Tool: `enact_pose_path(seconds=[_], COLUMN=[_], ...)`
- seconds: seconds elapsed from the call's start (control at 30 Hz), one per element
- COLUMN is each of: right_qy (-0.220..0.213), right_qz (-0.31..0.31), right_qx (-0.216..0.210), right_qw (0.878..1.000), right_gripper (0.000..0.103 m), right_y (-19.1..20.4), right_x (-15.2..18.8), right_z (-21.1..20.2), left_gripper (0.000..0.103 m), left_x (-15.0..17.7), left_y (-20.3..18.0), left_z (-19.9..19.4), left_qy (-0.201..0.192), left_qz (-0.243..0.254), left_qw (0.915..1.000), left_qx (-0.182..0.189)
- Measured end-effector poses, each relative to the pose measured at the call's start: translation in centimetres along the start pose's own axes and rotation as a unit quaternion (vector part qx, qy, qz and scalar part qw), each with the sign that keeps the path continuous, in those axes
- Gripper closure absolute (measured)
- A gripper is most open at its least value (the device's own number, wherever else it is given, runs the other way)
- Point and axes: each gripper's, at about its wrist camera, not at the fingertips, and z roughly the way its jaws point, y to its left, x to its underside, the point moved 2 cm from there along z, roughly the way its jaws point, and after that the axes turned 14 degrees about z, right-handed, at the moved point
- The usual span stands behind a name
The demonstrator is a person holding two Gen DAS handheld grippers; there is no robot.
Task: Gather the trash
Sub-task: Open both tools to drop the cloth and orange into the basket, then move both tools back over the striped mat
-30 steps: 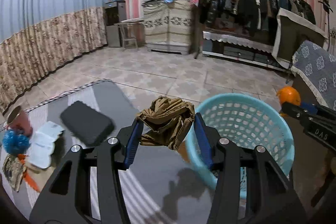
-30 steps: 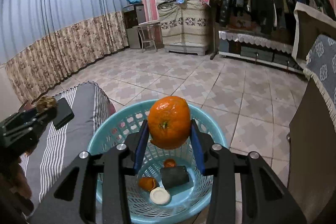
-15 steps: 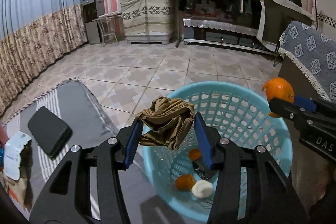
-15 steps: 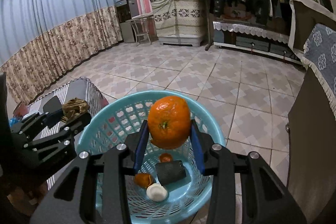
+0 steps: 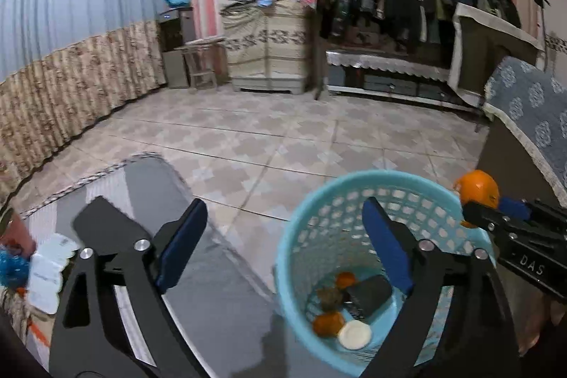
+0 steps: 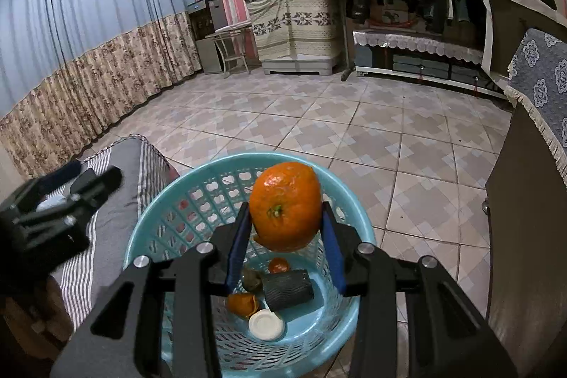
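Note:
A light blue plastic basket (image 5: 372, 174) stands on the tiled floor beside a grey striped cover. Inside lie orange peel pieces (image 6: 241, 302), a black ribbed cylinder (image 6: 288, 286), a white lid (image 6: 265, 325) and a brown crumpled wad (image 5: 327, 296). My left gripper (image 5: 283, 204) hovers over the basket's left rim. Its jaws are opening wide and nothing is between them. My right gripper (image 6: 285, 208) is shut on a whole orange (image 6: 285, 204) and holds it above the basket (image 6: 226, 162). The orange (image 5: 476, 188) also shows at the right of the left wrist view.
The grey striped cover (image 5: 212, 289) carries a black flat case (image 5: 102, 222), white paper (image 5: 49, 271) and a blue fuzzy item (image 5: 12, 266). A dark cabinet under a blue patterned cloth (image 6: 542, 87) stands close on the right. Open tiled floor (image 6: 354, 130) lies beyond the basket.
My left gripper moved right over the basket and opened. The brown wad it held now lies in the basket. The right gripper still holds the orange.

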Motion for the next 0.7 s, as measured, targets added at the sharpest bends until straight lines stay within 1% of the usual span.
enact_pose_path(seconds=[0.07,0.2,0.33,0.37,0.43,0.47,0.53,0.6,0.7], right_qy=[0.000,0.005,0.016,0.021,0.022,0.018,0.010,0.005,-0.004], right_qz=[-0.003,-0.017,-0.017,-0.016,-0.012,-0.013,-0.020,-0.024,-0.029], right_qx=[-0.003,-0.005,-0.010,-0.010,-0.011,-0.009,-0.003,0.000,0.002], right_qw=[1.000,1.000,1.000,1.000,1.000,1.000,1.000,1.000,1.000], right_gripper=[0.064,0.064,0.062,0.058,0.042,0.031,0.027,0.018,0.016], right_y=[0.4,1.6,2.5,2.6,2.9,3.2,3.7,4.1,4.4], right_x=[0.1,0.5,1.0,1.0,1.2,1.2,1.2,1.3,1.1], right_z=[0.1,0.7,1.5,1.7,2.0,1.9,1.9,1.8,1.7], left_gripper=[0.011,0.007,0.006,0.006,0.006,0.006,0.006,0.006,0.006], left_x=[0.1,0.5,1.2,1.3,1.7,1.8,2.0,2.2,2.5], left_y=[1.0,3.1,4.7,5.0,5.6,5.9,6.5,7.0,7.8], left_z=[-0.7,-1.9,-2.4,-2.5,-2.7,-2.7,-2.9,-3.1,-3.8], left_qy=[-0.004,-0.009,-0.006,-0.005,-0.002,-0.001,-0.001,-0.001,-0.003], left_qz=[-0.012,-0.024,-0.038,-0.039,-0.043,-0.045,-0.049,-0.052,-0.056], left_qw=[0.9999,0.9989,0.9982,0.9981,0.9977,0.9975,0.9971,0.9968,0.9962], left_qx=[-0.007,-0.038,-0.045,-0.047,-0.053,-0.054,-0.058,-0.061,-0.067])
